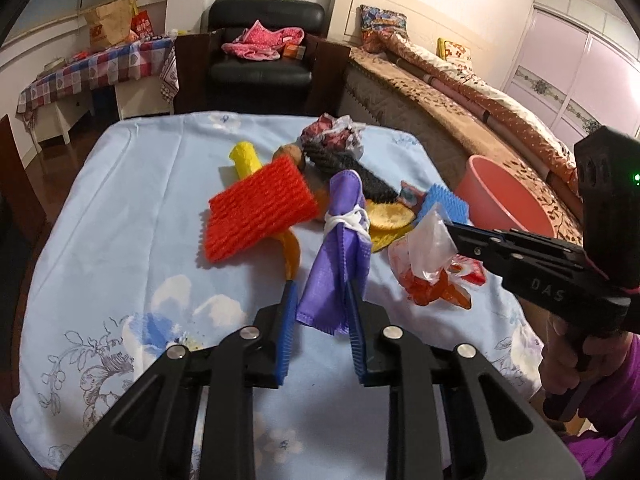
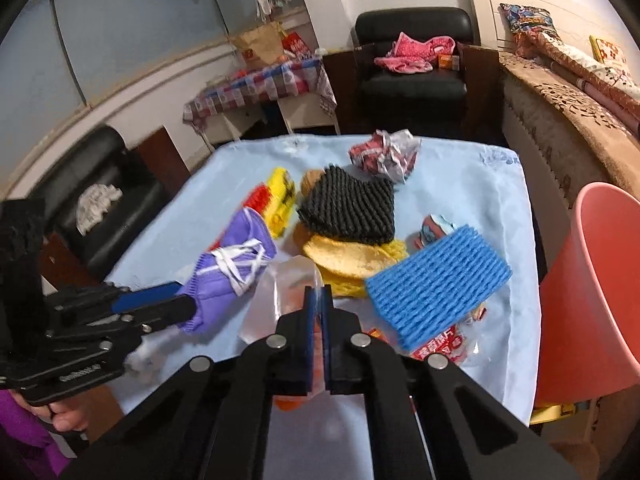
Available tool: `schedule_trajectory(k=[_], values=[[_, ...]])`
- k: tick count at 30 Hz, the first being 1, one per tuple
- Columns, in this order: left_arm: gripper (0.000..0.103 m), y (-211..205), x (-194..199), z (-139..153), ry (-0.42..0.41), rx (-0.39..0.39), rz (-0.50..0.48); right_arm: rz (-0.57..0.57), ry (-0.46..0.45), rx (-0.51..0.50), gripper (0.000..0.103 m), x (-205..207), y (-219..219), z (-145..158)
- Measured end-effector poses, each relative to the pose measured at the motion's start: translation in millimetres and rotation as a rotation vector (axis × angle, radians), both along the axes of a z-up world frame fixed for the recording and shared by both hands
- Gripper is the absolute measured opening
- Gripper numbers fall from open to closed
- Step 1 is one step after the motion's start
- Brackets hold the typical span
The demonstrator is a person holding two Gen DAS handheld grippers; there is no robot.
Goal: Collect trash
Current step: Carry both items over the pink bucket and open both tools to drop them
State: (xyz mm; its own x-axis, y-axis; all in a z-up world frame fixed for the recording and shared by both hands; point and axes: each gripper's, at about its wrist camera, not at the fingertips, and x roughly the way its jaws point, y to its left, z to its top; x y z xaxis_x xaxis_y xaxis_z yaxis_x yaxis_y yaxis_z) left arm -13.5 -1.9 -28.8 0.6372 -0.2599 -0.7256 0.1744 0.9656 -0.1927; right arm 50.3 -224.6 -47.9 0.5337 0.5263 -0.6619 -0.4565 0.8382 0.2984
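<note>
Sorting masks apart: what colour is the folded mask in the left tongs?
Purple mask with white straps, clearest in the left wrist view.

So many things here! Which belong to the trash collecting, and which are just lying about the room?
Part of the job:
purple folded face mask, in the left gripper
clear plastic wrapper, in the right gripper
red foam net
blue foam net
pink plastic bin

Lying about:
black leather armchair
pink garment

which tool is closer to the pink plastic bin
Right. The right tool, shut on a clear plastic wrapper, sits just beside the pink plastic bin; the left tool, gripping a folded purple mask, is farther away.
</note>
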Motion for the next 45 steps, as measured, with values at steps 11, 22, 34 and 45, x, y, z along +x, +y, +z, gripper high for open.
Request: schedule_trajectory(k=[11,22,34,45], values=[[0.024,-30,7,46,-0.106,0.006,-0.046,-0.074,-0.065,0.11,0.003,-9,-40,49],[0.024,-99,37,71,-0.154,-0.017,-0.148,-0.308,-0.117,0.11,0.003,-9,-130,63],[0.024,-198,76,57,-0.092,-0.046,-0.3,-0.588,-0.101,0.047,0.003,-5,-235,39],[0.024,-263,99,23,-0.008,0.01,-0.384,-0.656,-0.022,0.007,0.003,12,-263,0]])
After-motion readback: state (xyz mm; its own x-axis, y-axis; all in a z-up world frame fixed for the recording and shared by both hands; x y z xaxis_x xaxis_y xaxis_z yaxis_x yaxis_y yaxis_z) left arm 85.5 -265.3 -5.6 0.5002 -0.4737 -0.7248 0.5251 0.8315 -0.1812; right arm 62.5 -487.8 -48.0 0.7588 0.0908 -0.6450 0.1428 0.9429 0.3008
